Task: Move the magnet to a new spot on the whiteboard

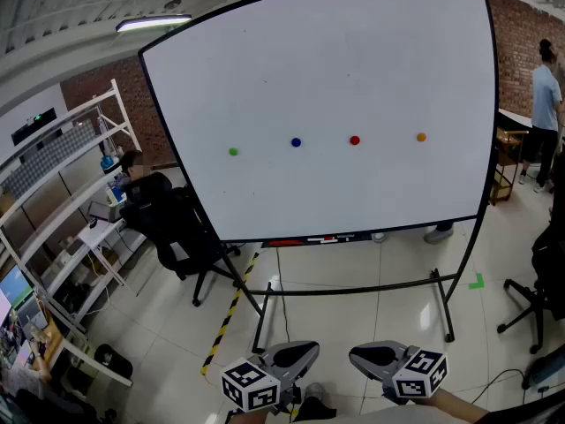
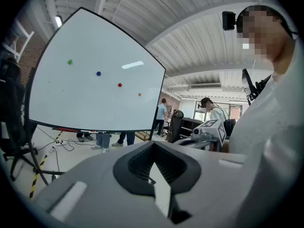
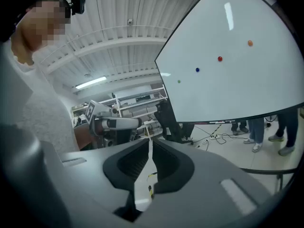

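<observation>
ahead, whiteboard (image 1: 353,60), left gripper (image 1: 309,350), right gripper (image 1: 357,353) (both shut)

I see red brick wall (image 1: 106,88) far left, strip light (image 1: 152,23) lit overhead, white shelving (image 1: 97,232) left, black office chair (image 1: 177,228) beside it, glossy pale tiled floor (image 1: 371,268), yellow-black tape line (image 1: 225,318) near, dark chair (image 1: 543,276) right

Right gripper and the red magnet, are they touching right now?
Apart. Head view: the right gripper sits low at the frame's bottom, the red magnet up on the whiteboard, floor showing between them.
</observation>
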Action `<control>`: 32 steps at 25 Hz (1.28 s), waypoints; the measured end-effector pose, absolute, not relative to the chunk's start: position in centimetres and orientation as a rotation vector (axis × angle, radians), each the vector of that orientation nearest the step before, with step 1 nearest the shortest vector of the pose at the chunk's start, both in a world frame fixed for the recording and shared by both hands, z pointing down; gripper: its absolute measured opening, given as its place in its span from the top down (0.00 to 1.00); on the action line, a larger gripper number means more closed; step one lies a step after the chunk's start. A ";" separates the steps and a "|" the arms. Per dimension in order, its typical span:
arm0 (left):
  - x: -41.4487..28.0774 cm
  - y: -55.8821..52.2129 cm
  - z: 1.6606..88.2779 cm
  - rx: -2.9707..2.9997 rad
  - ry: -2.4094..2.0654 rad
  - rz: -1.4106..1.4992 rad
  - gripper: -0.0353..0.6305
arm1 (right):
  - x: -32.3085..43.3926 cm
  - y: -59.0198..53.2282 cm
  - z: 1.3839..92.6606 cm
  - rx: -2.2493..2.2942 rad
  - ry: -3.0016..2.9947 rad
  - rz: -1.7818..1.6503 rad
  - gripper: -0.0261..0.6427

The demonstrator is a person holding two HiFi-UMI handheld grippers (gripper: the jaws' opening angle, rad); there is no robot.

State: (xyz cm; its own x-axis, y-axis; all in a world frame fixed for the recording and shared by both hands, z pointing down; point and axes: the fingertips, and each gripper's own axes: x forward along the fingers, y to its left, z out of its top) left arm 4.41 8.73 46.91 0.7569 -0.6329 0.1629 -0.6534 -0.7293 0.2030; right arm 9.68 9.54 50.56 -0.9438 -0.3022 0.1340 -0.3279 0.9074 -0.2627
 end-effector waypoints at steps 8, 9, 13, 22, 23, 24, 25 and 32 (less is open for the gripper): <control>-0.8 -0.7 47.8 2.714 -0.972 0.101 0.97 | 4.4 0.4 51.3 0.520 -2.966 0.433 0.92; -1.6 -2.4 47.6 2.719 -0.959 0.100 0.97 | 3.6 -1.3 50.8 0.535 -2.968 0.428 0.92; -5.3 -9.8 46.1 2.759 -0.937 0.097 0.97 | 0.1 -8.5 49.3 0.601 -2.973 0.418 0.92; -11.8 -23.6 44.0 2.828 -0.799 0.099 0.97 | -7.8 -21.3 46.7 0.715 -2.955 0.309 0.92; -11.8 -24.6 44.3 2.826 -0.775 0.100 0.97 | -7.9 -22.2 47.1 0.732 -2.938 0.304 0.92; -11.7 -25.4 44.6 2.822 -0.752 0.104 0.97 | -7.8 -23.0 47.5 0.744 -2.923 0.316 0.92; -11.6 -26.3 44.9 2.818 -0.732 0.111 0.97 | -7.7 -23.9 47.9 0.752 -2.915 0.337 0.92; -10.6 -29.6 44.8 2.835 -0.701 0.136 0.97 | -6.3 -29.2 46.6 0.810 -2.914 0.231 0.94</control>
